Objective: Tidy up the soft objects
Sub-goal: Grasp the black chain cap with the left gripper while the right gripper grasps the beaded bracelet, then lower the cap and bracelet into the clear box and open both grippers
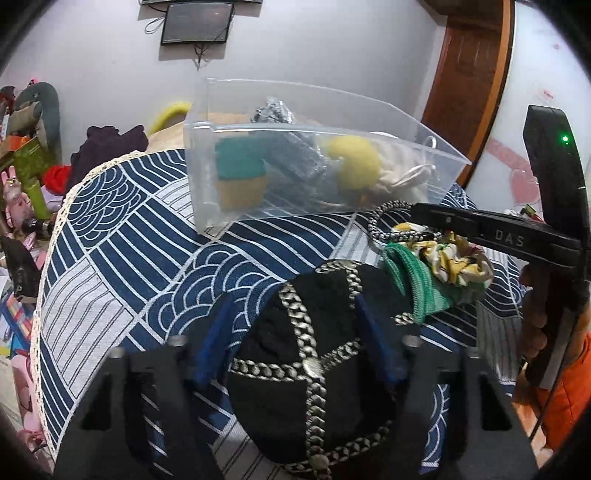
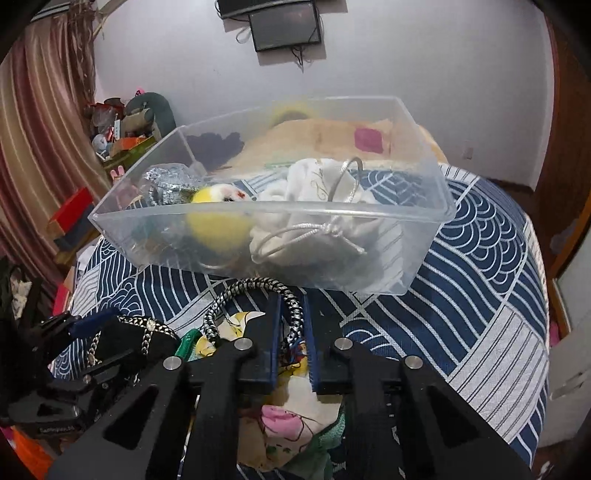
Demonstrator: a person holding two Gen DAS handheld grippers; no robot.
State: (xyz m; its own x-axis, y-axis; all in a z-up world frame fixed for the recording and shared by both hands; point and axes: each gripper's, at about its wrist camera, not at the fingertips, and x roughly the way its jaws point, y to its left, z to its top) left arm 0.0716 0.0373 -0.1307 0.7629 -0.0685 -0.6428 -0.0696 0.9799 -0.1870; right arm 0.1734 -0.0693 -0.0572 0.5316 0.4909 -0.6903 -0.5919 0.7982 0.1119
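Observation:
A clear plastic bin [image 1: 207, 122] [image 2: 436, 218] stands on the blue wave-pattern cloth. It holds a green-and-yellow sponge [image 1: 240, 177], a yellow plush [image 1: 352, 162] [image 2: 218, 221], a white drawstring pouch [image 2: 325, 225] and a silvery item [image 1: 273, 110]. My left gripper [image 1: 291, 314] has its blue fingers on both sides of a black cap with chain trim [image 1: 314, 354] [image 2: 136, 336]. My right gripper [image 2: 291, 306] [image 1: 454, 221] is closed on a black-and-white braided cord loop [image 2: 255, 288] [image 1: 388, 210]. A floral scrunchie [image 1: 458, 258] and green knit cloth [image 1: 413, 284] lie beneath it.
The blue patterned cloth [image 1: 122, 266] [image 2: 480, 295] covers a bed or table. Clutter of toys and boxes [image 1: 26, 155] [image 2: 122, 125] sits at the left. A wall monitor [image 1: 197, 22] hangs behind. A wooden door frame [image 1: 476, 74] is at the right.

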